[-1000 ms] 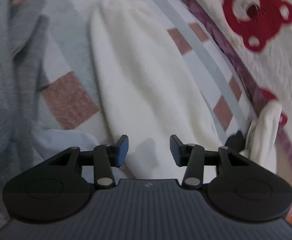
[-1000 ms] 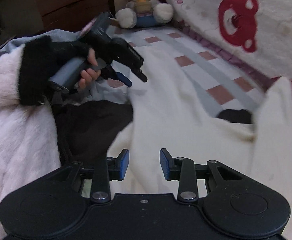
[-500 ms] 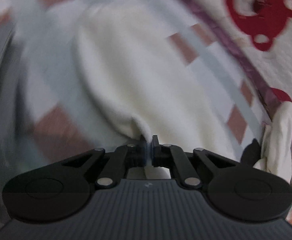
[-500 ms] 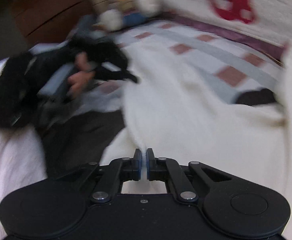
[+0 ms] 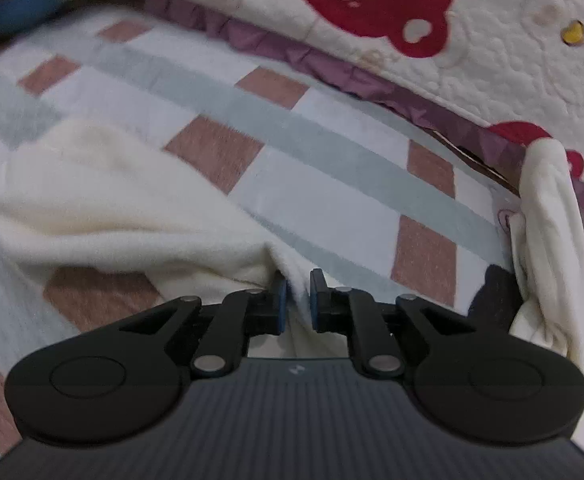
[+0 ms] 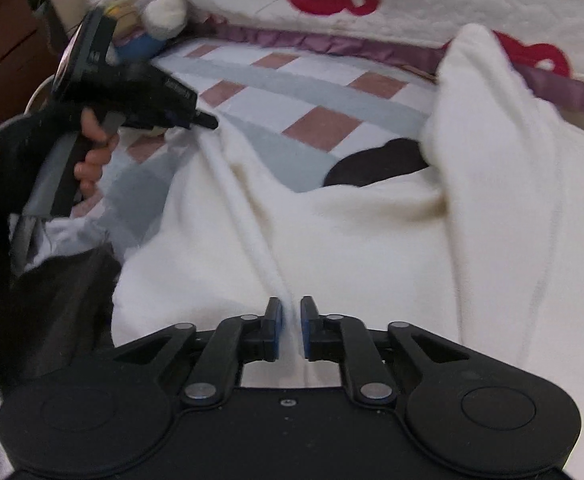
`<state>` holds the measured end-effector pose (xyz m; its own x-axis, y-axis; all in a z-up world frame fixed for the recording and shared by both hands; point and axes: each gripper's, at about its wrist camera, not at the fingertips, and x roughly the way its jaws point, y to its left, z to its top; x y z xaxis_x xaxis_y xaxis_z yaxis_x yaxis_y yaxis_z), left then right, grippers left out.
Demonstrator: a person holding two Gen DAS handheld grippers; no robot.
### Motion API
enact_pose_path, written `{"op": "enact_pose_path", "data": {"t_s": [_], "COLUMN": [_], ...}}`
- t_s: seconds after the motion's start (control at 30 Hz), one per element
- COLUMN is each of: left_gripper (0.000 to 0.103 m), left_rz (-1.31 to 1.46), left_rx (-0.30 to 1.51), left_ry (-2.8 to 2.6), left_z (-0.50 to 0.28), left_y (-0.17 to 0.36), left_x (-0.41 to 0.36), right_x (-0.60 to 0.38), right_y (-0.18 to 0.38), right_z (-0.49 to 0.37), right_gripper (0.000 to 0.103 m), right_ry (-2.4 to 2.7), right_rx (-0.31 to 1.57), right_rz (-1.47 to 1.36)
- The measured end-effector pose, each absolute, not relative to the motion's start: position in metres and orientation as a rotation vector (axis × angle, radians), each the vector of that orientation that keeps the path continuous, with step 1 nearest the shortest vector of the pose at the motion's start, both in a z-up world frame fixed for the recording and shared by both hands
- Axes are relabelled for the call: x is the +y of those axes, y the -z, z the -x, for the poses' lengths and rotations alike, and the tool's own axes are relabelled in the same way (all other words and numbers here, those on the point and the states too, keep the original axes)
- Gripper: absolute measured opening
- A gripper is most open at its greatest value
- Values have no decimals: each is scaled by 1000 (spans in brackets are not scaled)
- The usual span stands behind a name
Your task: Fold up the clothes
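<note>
The cream fleece garment lies spread on the checked bedsheet, and both grippers have a pinch of it. In the left wrist view the left gripper has a ridge of the cream cloth standing between its blue pads, which press on it while the jaws are easing apart; the rest of that piece trails away to the left as a soft lobe. Only this view shows a second cream piece bunched upright at the right, against the purple frill of the quilt with red bears. The right wrist view shows the right gripper likewise clamped on a fold, jaws opening slightly. It alone shows the person's left hand in a black fingerless glove holding the other tool, a plush rabbit beyond, and a dark garment at the left
</note>
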<state>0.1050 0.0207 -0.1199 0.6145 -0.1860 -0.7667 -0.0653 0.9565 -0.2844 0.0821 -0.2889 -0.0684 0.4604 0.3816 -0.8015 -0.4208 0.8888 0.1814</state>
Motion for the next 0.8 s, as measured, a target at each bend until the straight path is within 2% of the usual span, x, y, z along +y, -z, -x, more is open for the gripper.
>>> {"op": "enact_pose_path", "data": {"t_s": [0.17, 0.23, 0.33, 0.4, 0.6, 0.63, 0.67, 0.7, 0.73, 0.8], "left_gripper": [11, 11, 11, 11, 11, 11, 11, 11, 11, 11], "left_rz": [371, 390, 386, 376, 326, 319, 315, 312, 309, 313], "left_rx": [891, 889, 889, 888, 878, 876, 876, 875, 876, 881], "left_ry": [77, 76, 73, 70, 74, 72, 71, 69, 69, 70], "left_z": [-105, -106, -107, -107, -106, -106, -106, -106, -106, -106], "left_y": [123, 125, 126, 126, 127, 127, 126, 126, 125, 124], "left_x": [33, 34, 33, 32, 28, 27, 27, 27, 27, 29], "right_x": [-292, -282, -266, -259, -256, -255, -254, -255, -257, -265], "right_y": [41, 51, 67, 79, 101, 102, 103, 102, 100, 90], "right_z": [-54, -50, -46, -48, -51, -50, -48, -47, -46, -41], "right_gripper": [17, 22, 38, 43, 45, 41, 16, 7, 3, 2], "right_ry": [-617, -657, -684, -660, -600, -596, -589, -587, -587, -611], "right_rx": [899, 922, 951, 972, 1018, 1005, 991, 978, 964, 937], "right_rz": [-52, -13, 68, 100, 29, 40, 57, 60, 57, -17]}}
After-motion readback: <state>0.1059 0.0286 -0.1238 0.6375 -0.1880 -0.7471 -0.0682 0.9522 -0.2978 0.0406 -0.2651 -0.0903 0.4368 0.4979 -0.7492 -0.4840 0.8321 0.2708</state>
